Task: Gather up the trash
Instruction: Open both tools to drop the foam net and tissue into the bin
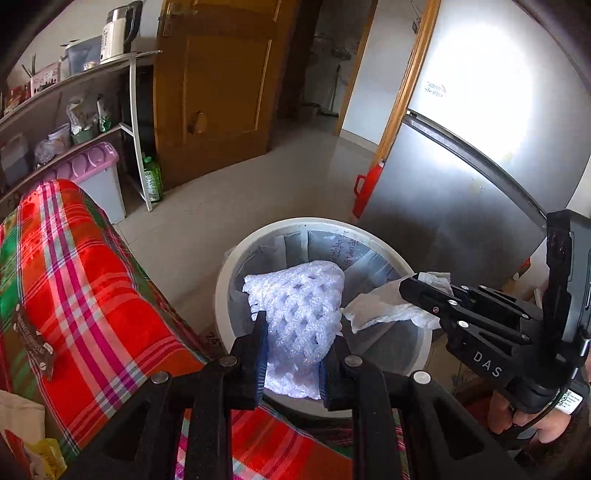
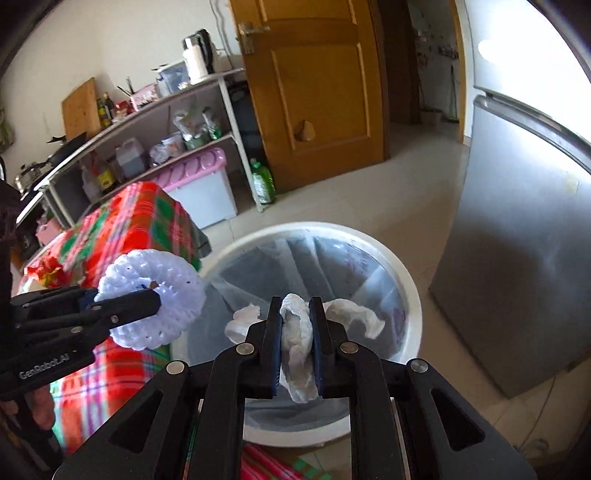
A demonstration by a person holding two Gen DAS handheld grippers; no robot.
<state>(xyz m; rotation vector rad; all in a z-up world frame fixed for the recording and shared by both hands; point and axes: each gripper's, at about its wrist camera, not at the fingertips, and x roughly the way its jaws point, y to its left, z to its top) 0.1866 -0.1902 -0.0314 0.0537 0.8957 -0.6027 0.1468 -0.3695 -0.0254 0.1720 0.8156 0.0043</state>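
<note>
The left gripper (image 1: 297, 332) clamps one white foam net (image 1: 295, 295), and the right gripper (image 2: 295, 317) pinches one crumpled tissue (image 2: 297, 343). Both pieces hang above the single white bin (image 2: 410, 291), lined with a bag, beside one plaid-covered table (image 1: 92, 266).

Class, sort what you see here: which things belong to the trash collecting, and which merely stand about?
Job: foam net in left hand-held gripper; crumpled tissue in right hand-held gripper; lined bin.

Bystanders: fridge, wooden door, kettle, plaid cloth.
</note>
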